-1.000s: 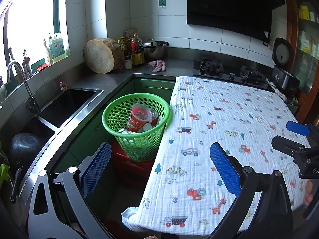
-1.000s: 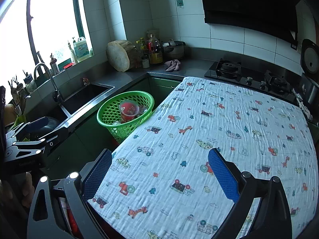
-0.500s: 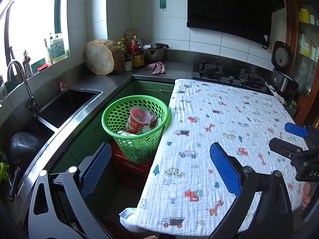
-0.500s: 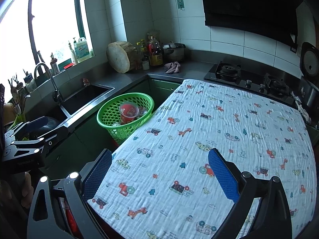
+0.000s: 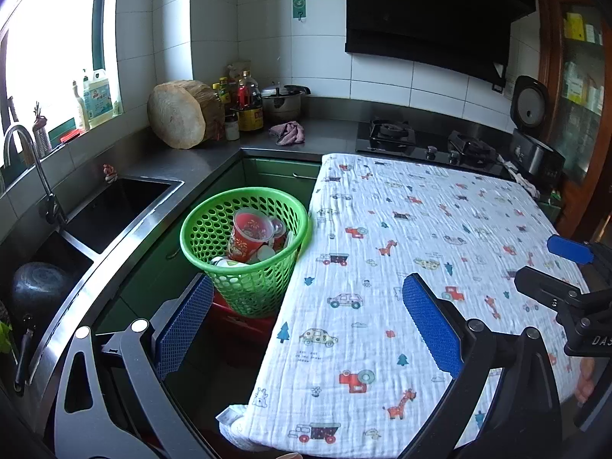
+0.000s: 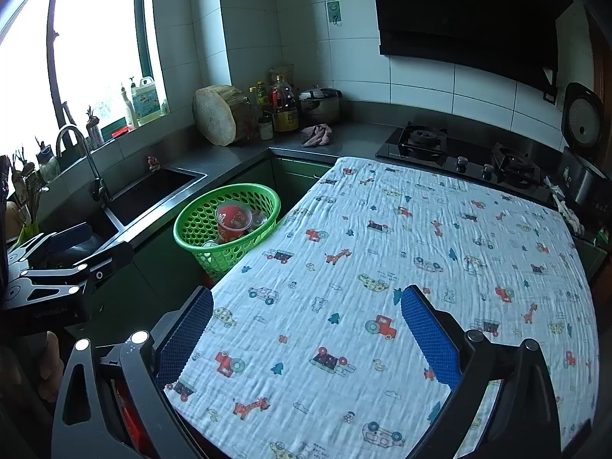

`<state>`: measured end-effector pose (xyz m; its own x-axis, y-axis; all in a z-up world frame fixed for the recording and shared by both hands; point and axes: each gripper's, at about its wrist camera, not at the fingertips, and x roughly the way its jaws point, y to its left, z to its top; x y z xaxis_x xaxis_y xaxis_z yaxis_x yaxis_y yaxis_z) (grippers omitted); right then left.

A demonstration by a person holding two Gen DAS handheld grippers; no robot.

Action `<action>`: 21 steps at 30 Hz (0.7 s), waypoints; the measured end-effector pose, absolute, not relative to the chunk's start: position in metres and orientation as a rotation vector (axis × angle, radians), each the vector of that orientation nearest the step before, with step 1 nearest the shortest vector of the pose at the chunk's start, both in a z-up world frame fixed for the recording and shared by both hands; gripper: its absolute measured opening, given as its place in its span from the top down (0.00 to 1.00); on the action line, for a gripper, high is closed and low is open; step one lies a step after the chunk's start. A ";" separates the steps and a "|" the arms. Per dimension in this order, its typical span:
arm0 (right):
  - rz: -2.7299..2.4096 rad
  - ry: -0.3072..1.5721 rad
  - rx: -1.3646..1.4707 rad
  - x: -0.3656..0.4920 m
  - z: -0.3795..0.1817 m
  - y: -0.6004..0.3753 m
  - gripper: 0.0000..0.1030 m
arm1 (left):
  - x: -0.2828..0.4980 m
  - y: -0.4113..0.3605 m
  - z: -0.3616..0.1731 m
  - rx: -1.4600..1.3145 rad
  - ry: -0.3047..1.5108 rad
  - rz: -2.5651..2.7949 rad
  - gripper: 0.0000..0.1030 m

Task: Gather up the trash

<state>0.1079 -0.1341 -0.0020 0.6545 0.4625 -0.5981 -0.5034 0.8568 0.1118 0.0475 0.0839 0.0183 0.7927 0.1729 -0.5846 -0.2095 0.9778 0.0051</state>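
Holding both the left claw [image 5: 306,321] and right claw [image 6: 306,325] wide and empty, we figure everything's binned in the green basket [image 5: 214,229] beside the tabletop [image 5: 440,229].

We count one green perforated plastic basket [image 5: 244,244], holding one red printed paper cup [image 5: 248,235] plus smaller pieces too jumbled to count. One white cloth printed with cars and giraffes [image 5: 420,267] covers one table. We see two blue-padded grippers, the left [image 5: 306,329] and the right [image 6: 306,338], two stove burners, one round wooden chopping block [image 5: 179,118], one steel pot [image 5: 285,101], one crumpled pink rag [image 5: 288,134].
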 end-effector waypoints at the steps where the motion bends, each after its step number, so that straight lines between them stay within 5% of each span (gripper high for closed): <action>1: 0.546 0.658 -0.065 0.107 -0.002 -0.135 0.07 | 0.048 0.084 0.018 -0.062 0.624 0.203 0.05; 21: 0.531 0.659 -0.060 0.107 -0.003 -0.138 0.07 | 0.048 0.078 0.018 -0.069 0.622 0.192 0.05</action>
